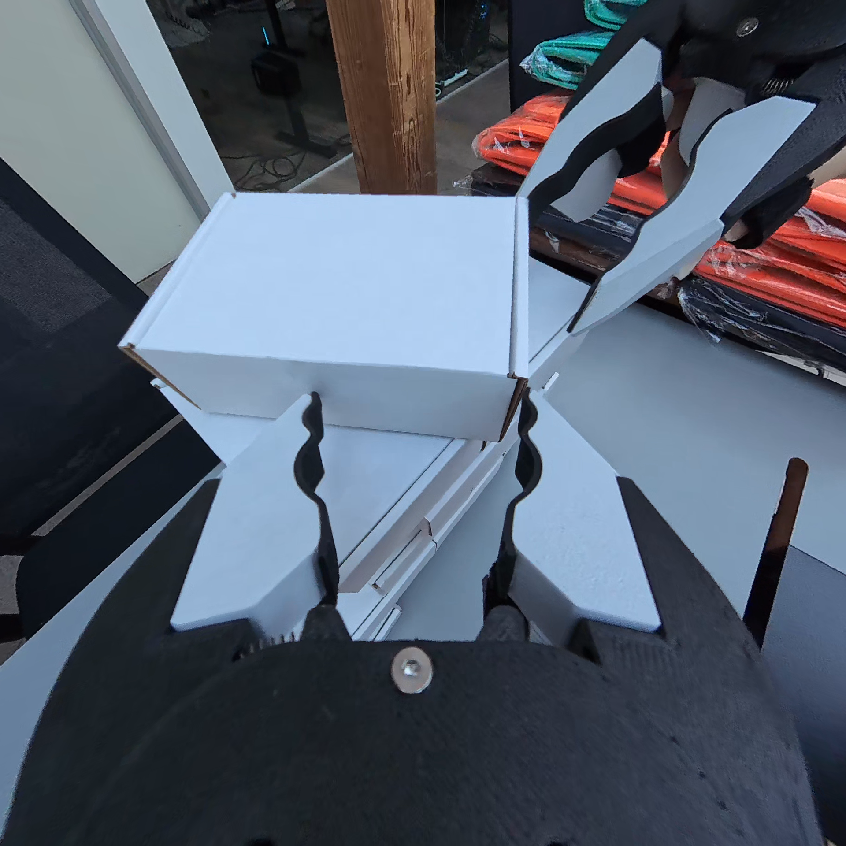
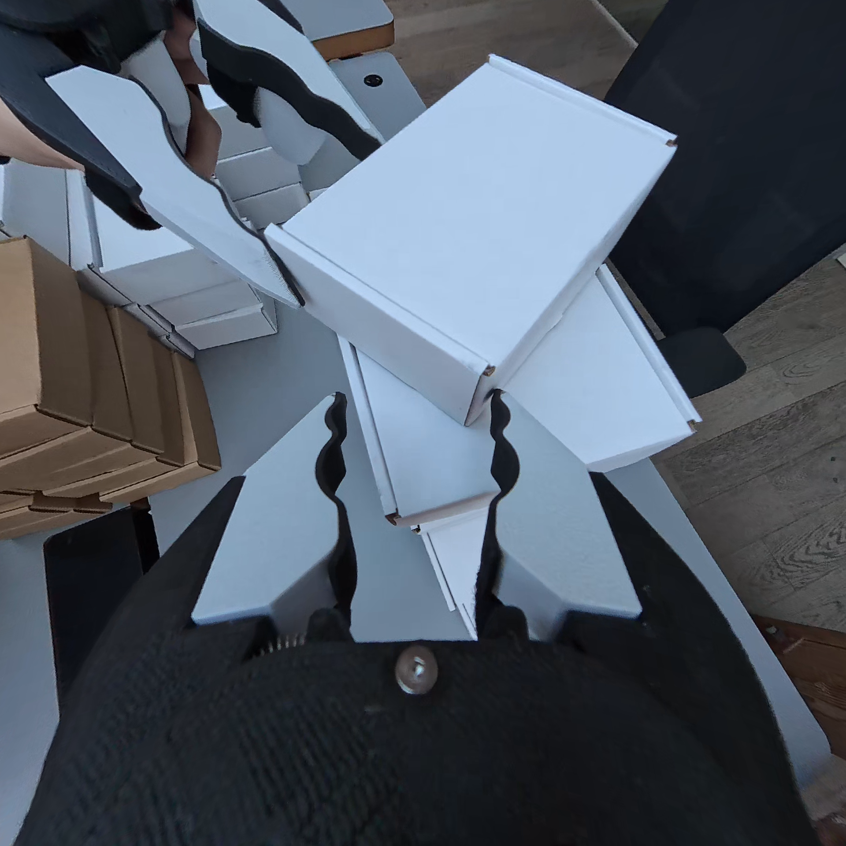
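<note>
Beyond the tips of the left tongs we see a wooden post (image 1: 382, 91) rising from a grey floor (image 1: 462, 91), with a pale wall panel (image 1: 68, 123) to its left and dark glass (image 1: 256, 68) between them. Right of those tongs, orange folded fabrics in plastic wrap (image 1: 755, 256) and teal ones (image 1: 572, 59) lie stacked. Under both tongs runs a grey tabletop (image 2: 270, 380). To the right of the right tongs we find wood-plank flooring (image 2: 769, 480) and a black mesh office chair (image 2: 732, 151); to their left, brown cardboard boxes (image 2: 91, 389).
</note>
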